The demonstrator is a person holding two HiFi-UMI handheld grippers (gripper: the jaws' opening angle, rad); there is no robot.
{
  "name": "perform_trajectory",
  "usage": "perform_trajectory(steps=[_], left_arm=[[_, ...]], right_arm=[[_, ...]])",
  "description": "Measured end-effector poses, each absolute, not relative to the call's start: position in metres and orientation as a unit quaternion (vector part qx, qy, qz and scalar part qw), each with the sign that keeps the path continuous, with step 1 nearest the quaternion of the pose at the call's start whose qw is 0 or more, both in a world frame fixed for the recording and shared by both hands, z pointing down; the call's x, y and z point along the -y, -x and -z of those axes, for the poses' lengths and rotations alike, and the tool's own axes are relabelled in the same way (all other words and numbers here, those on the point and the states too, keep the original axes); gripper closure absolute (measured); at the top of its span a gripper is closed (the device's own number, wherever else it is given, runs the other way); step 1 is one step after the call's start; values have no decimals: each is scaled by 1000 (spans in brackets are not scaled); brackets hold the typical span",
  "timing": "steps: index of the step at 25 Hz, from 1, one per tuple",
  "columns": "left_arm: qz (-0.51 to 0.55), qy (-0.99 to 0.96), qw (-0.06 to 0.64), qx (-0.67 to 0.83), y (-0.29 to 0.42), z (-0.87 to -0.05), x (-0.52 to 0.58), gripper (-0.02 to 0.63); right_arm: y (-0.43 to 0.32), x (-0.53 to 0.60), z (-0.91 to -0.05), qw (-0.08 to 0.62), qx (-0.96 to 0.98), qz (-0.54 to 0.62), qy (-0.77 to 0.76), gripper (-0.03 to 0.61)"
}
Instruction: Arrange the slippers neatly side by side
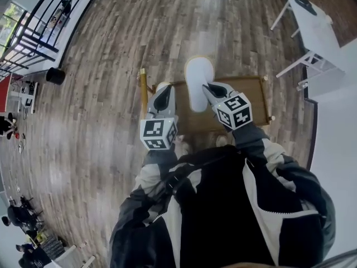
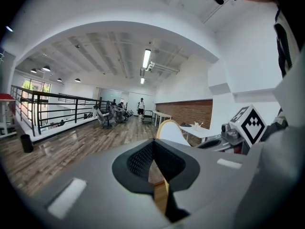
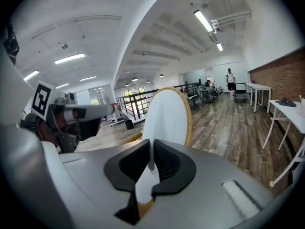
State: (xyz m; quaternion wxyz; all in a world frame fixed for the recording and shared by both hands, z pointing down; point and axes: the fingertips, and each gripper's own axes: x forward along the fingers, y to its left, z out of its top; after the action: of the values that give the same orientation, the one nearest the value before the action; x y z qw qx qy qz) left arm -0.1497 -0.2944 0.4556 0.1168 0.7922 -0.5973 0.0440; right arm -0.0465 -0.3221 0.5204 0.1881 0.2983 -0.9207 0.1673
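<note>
A white slipper (image 1: 199, 82) with a yellow rim hangs sole-up over the brown wooden board (image 1: 251, 94). My right gripper (image 1: 207, 87) is shut on its near end. In the right gripper view the slipper (image 3: 167, 116) rises straight out of the right gripper (image 3: 150, 159). My left gripper (image 1: 163, 94) hovers beside it on the left, shut with nothing between its jaws. A pale rounded bit (image 1: 163, 85) shows just past its tip; I cannot tell whether it is a second slipper. In the left gripper view the held slipper (image 2: 170, 130) stands beyond the left gripper (image 2: 152, 156).
A yellow stick (image 1: 143, 91) lies along the board's left edge. A white table (image 1: 318, 27) stands at the upper right and a black bin (image 1: 54, 75) at the left by a black railing (image 1: 44, 21). Wooden floor lies all around.
</note>
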Motion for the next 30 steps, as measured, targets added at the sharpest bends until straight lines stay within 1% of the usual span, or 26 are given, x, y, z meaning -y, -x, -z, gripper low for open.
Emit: perform_trajectory(steps=[8, 11, 14, 19, 25, 30], left_arm=[[-48, -776, 116, 618, 179, -457, 281, 606], [-51, -773, 119, 621, 189, -460, 276, 606], [-55, -767, 124, 627, 197, -464, 272, 606], [-63, -761, 129, 633, 207, -468, 260, 606], [-75, -750, 136, 643, 221, -477, 245, 606], [-79, -745, 139, 647, 232, -479, 236, 606]], right_arm=[[86, 310, -598, 258, 906, -205, -265, 551], [93, 309, -629, 279, 892, -242, -262, 551], [98, 308, -661, 298, 876, -274, -262, 551], [100, 307, -701, 328, 860, -279, -274, 551], [102, 308, -747, 366, 829, -311, -286, 551], [107, 317, -763, 385, 810, -326, -299, 551]])
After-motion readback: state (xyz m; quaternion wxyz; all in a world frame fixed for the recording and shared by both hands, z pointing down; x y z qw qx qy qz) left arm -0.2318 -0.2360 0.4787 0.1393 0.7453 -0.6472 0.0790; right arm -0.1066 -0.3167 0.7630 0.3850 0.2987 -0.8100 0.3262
